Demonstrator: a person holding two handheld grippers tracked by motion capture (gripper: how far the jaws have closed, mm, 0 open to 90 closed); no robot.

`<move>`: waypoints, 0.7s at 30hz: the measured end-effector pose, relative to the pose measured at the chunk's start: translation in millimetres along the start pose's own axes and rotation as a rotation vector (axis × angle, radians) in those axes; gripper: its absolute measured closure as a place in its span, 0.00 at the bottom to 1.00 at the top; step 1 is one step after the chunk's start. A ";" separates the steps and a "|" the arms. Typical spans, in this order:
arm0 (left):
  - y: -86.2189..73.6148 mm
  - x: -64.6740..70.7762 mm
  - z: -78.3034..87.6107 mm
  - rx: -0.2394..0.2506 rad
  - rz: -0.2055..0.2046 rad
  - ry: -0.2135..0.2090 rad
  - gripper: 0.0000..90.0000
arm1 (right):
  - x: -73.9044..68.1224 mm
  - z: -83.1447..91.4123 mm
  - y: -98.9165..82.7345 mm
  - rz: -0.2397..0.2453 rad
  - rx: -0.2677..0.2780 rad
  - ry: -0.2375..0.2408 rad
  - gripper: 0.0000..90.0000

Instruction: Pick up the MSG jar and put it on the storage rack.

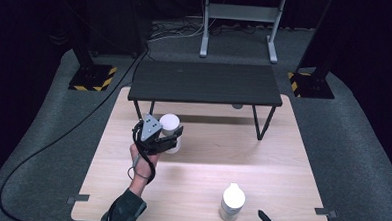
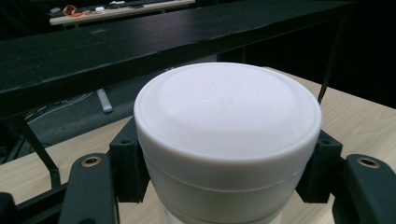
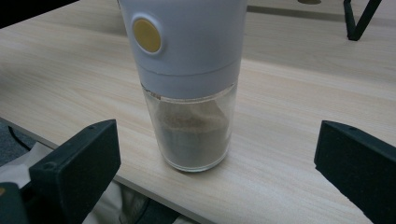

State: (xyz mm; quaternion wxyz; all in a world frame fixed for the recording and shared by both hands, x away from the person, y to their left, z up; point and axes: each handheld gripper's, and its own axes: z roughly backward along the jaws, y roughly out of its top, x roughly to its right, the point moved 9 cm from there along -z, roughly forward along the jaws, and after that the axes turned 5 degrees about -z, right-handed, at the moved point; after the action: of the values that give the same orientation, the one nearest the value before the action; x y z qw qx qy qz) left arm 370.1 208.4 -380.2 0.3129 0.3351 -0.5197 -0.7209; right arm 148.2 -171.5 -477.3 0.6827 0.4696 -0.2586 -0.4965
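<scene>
Dark floor and black curtains ring a pale wooden table [image 1: 200, 191] with a low black bench [image 1: 205, 82] standing across its far half. Left claw [image 1: 172, 138], held in a person's hand [image 1: 143, 157], pinches a white container [image 1: 170, 123] just below its broad lid, pads pressed on both sides; in the left gripper view the lid [image 2: 227, 109] hides the body beneath. It sits left of centre, just in front of the bench. Right claw [image 3: 217, 163] is spread wide at the near edge, touching nothing. Ahead of it stands a grinder [image 1: 231, 202] with a white top, yellow button [image 3: 146, 35] and clear base; its top is cut off in the right gripper view.
</scene>
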 end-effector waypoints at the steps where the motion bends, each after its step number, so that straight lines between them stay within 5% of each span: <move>1: 1.2 -0.1 -0.5 0.001 -0.001 0.000 0.38 | 0.1 0.1 0.0 0.000 0.001 0.000 0.00; 21: 18.4 -6.5 -10.6 0.005 -0.007 0.007 0.38 | -0.5 0.1 0.0 0.003 0.001 0.002 0.00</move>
State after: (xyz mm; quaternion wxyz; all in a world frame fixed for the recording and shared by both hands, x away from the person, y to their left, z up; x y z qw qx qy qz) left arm 384.4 203.0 -364.0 0.3114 0.3401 -0.5193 -0.7195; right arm 147.8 -171.1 -477.2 0.6836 0.4700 -0.2587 -0.4949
